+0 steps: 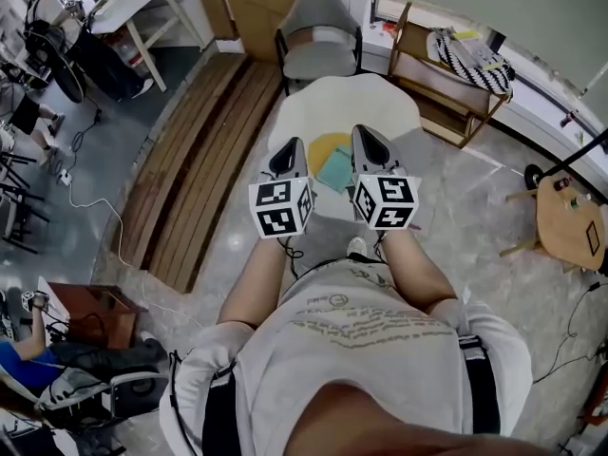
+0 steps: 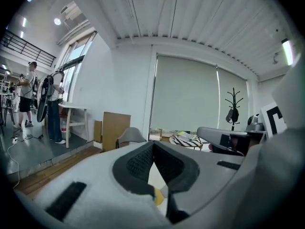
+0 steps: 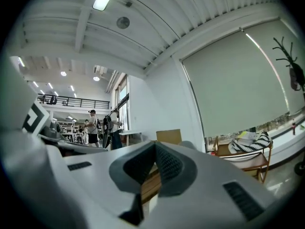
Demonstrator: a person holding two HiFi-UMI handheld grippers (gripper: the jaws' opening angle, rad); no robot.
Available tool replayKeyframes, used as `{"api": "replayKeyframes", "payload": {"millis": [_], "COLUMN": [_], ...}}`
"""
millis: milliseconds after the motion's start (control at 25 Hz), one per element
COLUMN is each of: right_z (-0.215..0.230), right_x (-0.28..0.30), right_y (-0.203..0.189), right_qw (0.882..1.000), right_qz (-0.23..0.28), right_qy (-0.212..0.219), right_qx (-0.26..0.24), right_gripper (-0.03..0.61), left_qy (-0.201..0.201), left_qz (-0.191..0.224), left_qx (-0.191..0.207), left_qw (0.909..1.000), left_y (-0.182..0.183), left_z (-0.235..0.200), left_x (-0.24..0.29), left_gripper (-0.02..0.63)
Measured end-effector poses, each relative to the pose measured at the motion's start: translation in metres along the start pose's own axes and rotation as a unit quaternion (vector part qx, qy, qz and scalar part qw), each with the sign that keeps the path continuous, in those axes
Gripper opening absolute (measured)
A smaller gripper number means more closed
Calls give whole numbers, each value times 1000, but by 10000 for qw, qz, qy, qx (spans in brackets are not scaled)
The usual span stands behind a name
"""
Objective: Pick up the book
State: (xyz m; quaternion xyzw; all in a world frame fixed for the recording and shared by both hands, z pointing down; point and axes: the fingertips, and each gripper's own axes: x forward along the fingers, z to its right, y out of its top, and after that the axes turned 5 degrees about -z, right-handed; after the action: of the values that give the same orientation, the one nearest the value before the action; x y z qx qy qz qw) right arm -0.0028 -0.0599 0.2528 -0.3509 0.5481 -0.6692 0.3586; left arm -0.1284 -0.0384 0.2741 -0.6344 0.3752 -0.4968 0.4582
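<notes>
While the person stands in front of a white low table (image 1: 328,103), both grippers are held out side by side over its near edge. The left gripper (image 1: 289,146) has its jaws fully together – in the left gripper view the two dark pads meet at their tips (image 2: 153,145), and nothing is between them. The right gripper (image 1: 367,133) is the same: its pads meet at their tips in the right gripper view (image 3: 155,144), and it has hold of nothing.

The book (image 1: 334,170), with a teal cover, lies flat on the table. In the head view it shows between the two grippers, nearer to the right one, and one of its corners lies over a yellow round mat (image 1: 326,146). Neither gripper grips it. A small piece of the yellow mat shows also low in the left gripper view, under the closed jaws.

Behind the table stands a grey chair (image 1: 318,36). To the right of it is a wooden shelf (image 1: 439,82) with a black-and-white striped bag (image 1: 469,55) on top – further right there is a small round wooden table (image 1: 568,222). Wooden planks (image 1: 204,150) lie on the floor at the left.
</notes>
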Motion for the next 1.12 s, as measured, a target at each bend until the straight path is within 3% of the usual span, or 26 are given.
{"api": "replayKeyframes", "payload": {"millis": [720, 1120], "right_z": [92, 128], "right_x": [109, 144], "right_y": [11, -5], "right_qw": [9992, 9981], "right_qz": [-237, -463], "right_qy": [272, 359], "right_qx": [186, 184], "right_gripper": [28, 28], "left_qy": [266, 332], "left_qz": [-419, -654], "left_qx": [-70, -245], "left_qw": [9987, 9970], "left_y": [20, 6], "left_z": [6, 8], "left_x": [133, 185], "left_gripper": [20, 20]}}
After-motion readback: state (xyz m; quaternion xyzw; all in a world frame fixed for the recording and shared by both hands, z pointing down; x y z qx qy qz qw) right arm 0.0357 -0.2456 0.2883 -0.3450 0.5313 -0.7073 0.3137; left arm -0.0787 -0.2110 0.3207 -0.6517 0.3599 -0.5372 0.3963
